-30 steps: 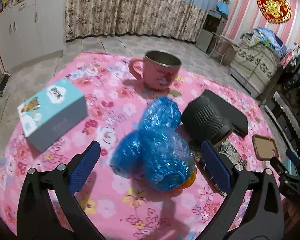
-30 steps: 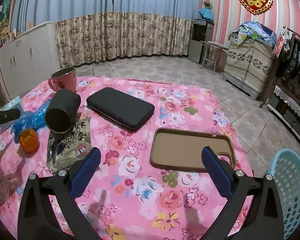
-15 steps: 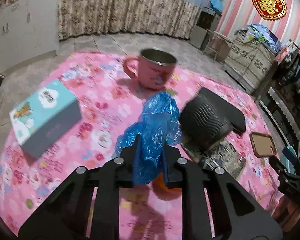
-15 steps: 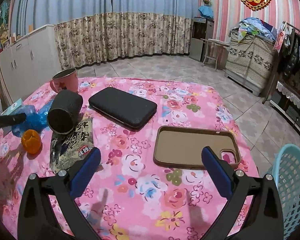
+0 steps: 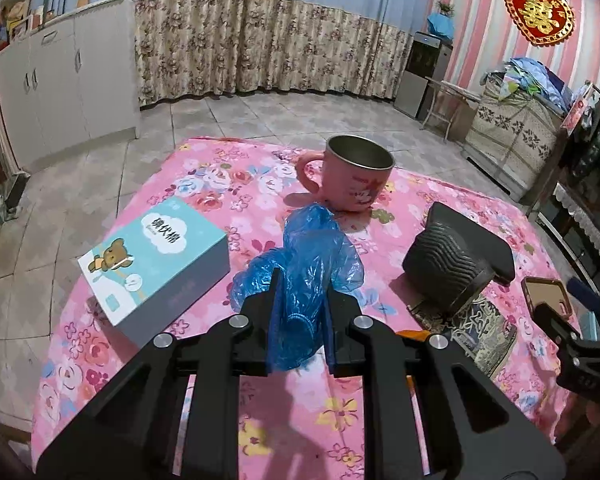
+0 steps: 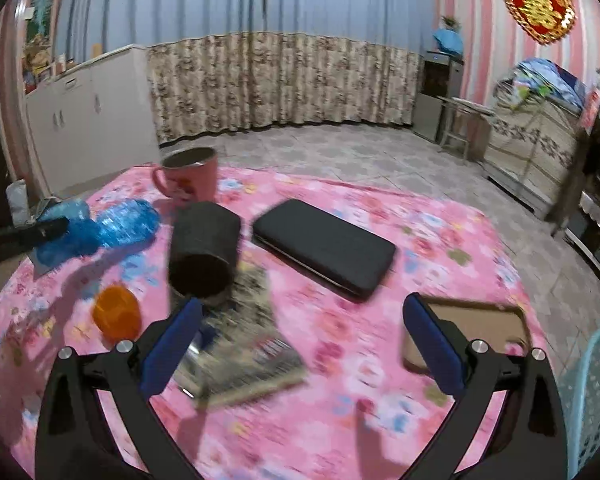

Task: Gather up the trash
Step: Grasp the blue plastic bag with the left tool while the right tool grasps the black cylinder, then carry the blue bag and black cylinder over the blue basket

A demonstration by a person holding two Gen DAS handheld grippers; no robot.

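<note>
My left gripper (image 5: 302, 286) is shut on a crumpled blue plastic bag (image 5: 316, 256) and holds it just above the pink floral tablecloth (image 5: 204, 184). In the right wrist view the bag (image 6: 116, 224) hangs at the far left from the left gripper's fingers (image 6: 40, 232). Below it lies an orange object (image 6: 116, 312), partly hidden behind the left gripper in the left wrist view. My right gripper (image 6: 302, 306) is open over a dark printed snack wrapper (image 6: 252, 340), with nothing between its fingers.
A black ribbed cup (image 6: 204, 248) lies on its side on the wrapper. Around it are a pink mug (image 5: 356, 176), a teal box (image 5: 152, 264), a black flat case (image 6: 324, 252) and a brown phone case (image 6: 480, 320). A light blue basket (image 6: 592, 392) stands off the table's right edge.
The left gripper shut on the blue bag and lifted it, uncovering the orange object. The right gripper swung left from the phone case towards the wrapper and black cup.
</note>
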